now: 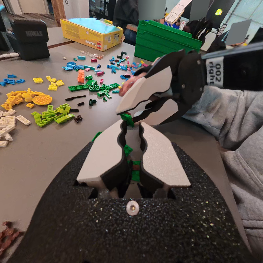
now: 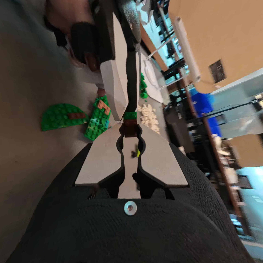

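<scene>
A small green brick joined to a brown brick hangs between my two grippers, just above the grey table. My right gripper is shut on the brown end, with both pads against it. My left gripper comes from the opposite side, and its fingertips close on the green end. In the left wrist view the right gripper reaches in from the right. In the right wrist view the left gripper reaches down from the top.
Loose bricks lie sorted by colour: yellow, lime, white, blue, green. A yellow box, a green bin and a black case stand behind. A green half-round plate and a green plate lie under the grippers. Both grippers' tips are close together, under 4 cm apart. My right tips are roughly 5 cm from the green plate.
</scene>
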`<state>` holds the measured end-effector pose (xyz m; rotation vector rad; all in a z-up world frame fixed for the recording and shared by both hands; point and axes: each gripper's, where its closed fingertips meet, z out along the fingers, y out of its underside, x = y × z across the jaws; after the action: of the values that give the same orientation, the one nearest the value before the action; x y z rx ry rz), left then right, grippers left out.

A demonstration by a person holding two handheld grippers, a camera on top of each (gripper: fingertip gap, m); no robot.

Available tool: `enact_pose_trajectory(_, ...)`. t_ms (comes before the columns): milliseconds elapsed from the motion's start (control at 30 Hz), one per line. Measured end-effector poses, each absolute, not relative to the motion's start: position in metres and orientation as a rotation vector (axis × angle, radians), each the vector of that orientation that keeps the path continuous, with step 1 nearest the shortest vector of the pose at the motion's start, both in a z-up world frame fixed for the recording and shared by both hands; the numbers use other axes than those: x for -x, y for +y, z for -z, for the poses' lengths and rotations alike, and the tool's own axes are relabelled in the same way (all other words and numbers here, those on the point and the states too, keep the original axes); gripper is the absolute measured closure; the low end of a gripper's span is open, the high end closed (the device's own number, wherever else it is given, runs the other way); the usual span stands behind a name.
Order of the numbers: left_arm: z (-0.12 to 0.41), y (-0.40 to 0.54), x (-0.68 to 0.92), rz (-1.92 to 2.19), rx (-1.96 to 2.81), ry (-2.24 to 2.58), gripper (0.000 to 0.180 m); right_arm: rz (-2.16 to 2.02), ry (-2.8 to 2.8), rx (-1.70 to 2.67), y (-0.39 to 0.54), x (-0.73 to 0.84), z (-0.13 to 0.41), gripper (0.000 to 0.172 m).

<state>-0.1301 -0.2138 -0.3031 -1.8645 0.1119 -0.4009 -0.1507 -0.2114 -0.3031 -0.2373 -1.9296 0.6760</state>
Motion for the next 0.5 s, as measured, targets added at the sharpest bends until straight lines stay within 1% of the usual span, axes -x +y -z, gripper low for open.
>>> enact_pose_trajectory(33,0.302,-0.214,0.131,0.370,1.860,0.120,0.162,-0.631,-1.881,0.189,-0.212,0.152,0.299,0.156)
enact_pose_trajectory(133,0.297,-0.213,0.132,0.273,1.831,0.155,0.163,-0.555,-1.804,0.115,-0.212,0.153,0.293,0.156)
enact_pose_trajectory(233,0.294,-0.213,0.134,0.249,1.814,0.159,0.165,-0.525,-1.755,0.085,-0.211,0.153,0.288,0.156)
enact_pose_trajectory(333,0.290,-0.213,0.135,0.222,1.785,0.167,0.171,-0.484,-1.709,0.044,-0.211,0.153,0.283,0.156)
enact_pose_trajectory(500,0.290,-0.213,0.136,0.126,1.776,0.220,0.175,-0.386,-1.650,-0.027,-0.210,0.154,0.283,0.156)
